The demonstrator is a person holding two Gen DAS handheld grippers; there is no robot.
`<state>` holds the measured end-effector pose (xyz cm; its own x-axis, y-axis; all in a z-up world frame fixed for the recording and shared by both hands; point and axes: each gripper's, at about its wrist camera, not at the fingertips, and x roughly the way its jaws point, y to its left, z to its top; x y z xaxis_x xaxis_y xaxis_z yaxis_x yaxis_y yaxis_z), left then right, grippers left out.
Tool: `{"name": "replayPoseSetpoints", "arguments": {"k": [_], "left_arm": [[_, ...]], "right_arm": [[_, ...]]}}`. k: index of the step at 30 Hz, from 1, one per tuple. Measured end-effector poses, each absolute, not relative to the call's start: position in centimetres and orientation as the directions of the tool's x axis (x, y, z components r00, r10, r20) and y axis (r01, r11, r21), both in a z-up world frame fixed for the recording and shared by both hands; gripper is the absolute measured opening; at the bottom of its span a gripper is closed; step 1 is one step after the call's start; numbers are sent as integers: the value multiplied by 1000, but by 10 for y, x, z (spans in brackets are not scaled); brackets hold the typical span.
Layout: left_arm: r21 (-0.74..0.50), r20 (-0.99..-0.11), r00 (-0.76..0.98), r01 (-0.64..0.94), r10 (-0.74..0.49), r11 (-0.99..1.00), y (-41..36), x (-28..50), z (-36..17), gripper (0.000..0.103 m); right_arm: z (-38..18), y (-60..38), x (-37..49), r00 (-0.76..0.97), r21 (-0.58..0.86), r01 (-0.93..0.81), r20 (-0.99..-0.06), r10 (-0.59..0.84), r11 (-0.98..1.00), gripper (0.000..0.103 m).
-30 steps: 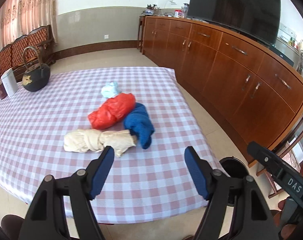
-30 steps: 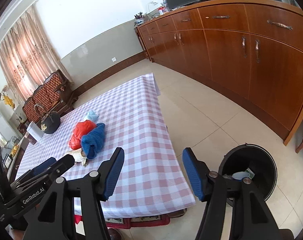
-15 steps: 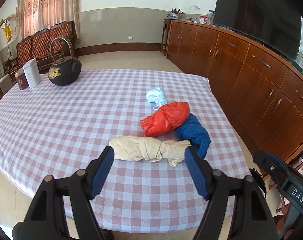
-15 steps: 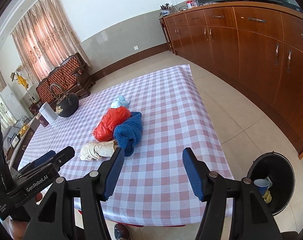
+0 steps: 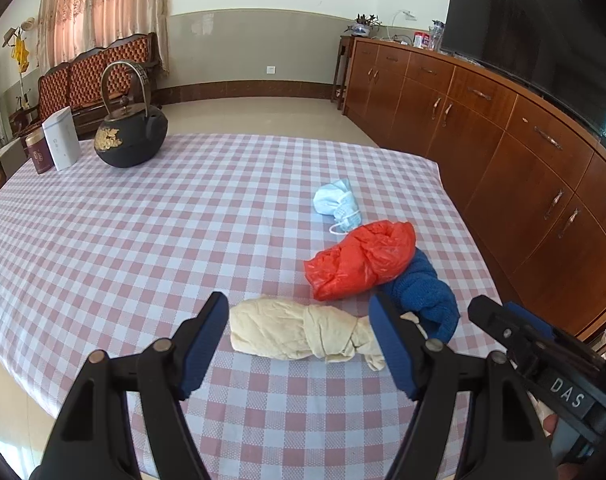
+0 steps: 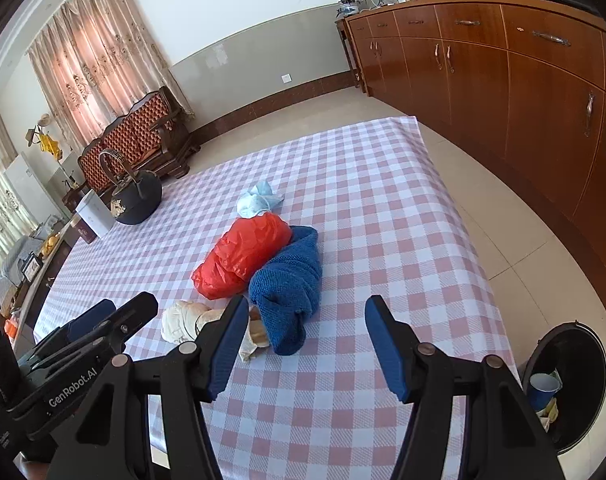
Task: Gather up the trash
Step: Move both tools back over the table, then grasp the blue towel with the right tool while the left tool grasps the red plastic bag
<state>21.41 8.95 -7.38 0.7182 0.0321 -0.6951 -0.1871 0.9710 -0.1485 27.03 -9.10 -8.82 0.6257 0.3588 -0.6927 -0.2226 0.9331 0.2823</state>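
Remaining on the desk (image 5: 143, 240): cream bundle (image 5: 299, 332), red bag (image 5: 359, 264), blue cloth (image 6: 287, 280), face mask (image 5: 337, 204). Bin (image 6: 575, 384) holds a cup. Left tool (image 5: 299, 344) and right tool (image 6: 305, 344) gape wide, empty.

left gripper (image 5: 299, 336): jaws spread wide, above near table edge | cream knotted cloth (image 5: 303, 332): between the fingertips, flat on checked tablecloth (image 5: 143, 240) | red plastic bag (image 5: 359, 264): just behind it, touching blue towel (image 5: 427, 296) | face mask (image 5: 337, 204): farther back | black kettle (image 5: 129, 136): far left corner | right gripper (image 5: 535, 340): at right edge
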Motion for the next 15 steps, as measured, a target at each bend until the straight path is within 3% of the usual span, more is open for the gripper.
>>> {"name": "replayPoseSetpoints", "arguments": {"k": [15], "left_arm": [[-172,-706,708,-190,14,967,102,239,-85,74]], "right_arm": [[-129,-53,324,551,294,-237,-745,377,926,62]]}}
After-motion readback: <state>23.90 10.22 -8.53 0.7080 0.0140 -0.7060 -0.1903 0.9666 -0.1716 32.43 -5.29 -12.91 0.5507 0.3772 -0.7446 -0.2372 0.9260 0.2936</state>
